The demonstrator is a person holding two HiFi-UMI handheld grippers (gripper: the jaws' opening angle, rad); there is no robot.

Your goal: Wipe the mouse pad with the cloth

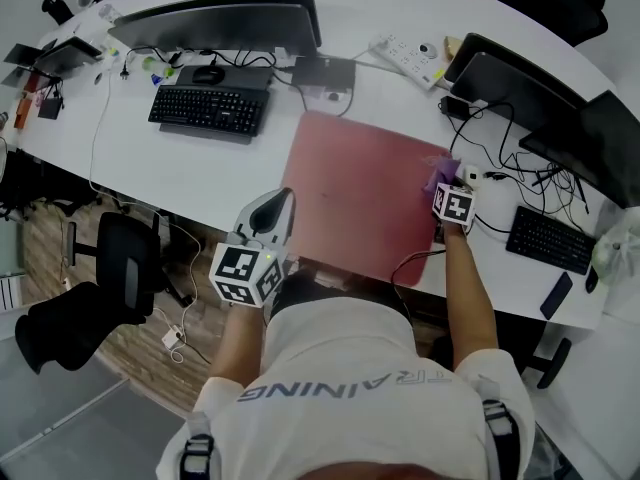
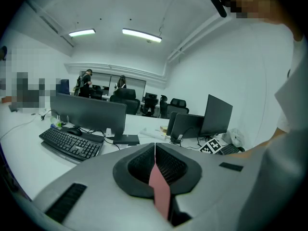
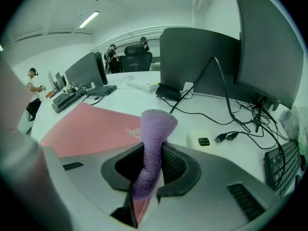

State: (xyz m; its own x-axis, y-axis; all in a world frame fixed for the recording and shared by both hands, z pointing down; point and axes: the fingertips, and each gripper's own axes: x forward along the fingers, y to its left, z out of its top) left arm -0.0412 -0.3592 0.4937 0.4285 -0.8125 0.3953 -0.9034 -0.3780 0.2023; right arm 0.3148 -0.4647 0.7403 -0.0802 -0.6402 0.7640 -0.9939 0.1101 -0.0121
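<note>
A large pink mouse pad (image 1: 360,193) lies on the white desk (image 1: 200,168), also visible in the right gripper view as a pink sheet (image 3: 91,129). My right gripper (image 1: 443,180) is over the pad's right edge, shut on a purple cloth (image 3: 153,143) that sticks up between its jaws; the cloth (image 1: 441,173) shows as a purple tuft in the head view. My left gripper (image 1: 272,210) is at the pad's left edge near the desk front, jaws shut with nothing between them (image 2: 155,165).
A black keyboard (image 1: 210,108) and monitor (image 1: 220,20) stand at back left. A power strip (image 1: 408,56), more monitors (image 1: 520,78), tangled cables (image 1: 510,173) and a second keyboard (image 1: 550,238) crowd the right. An office chair (image 1: 125,258) sits below the desk edge.
</note>
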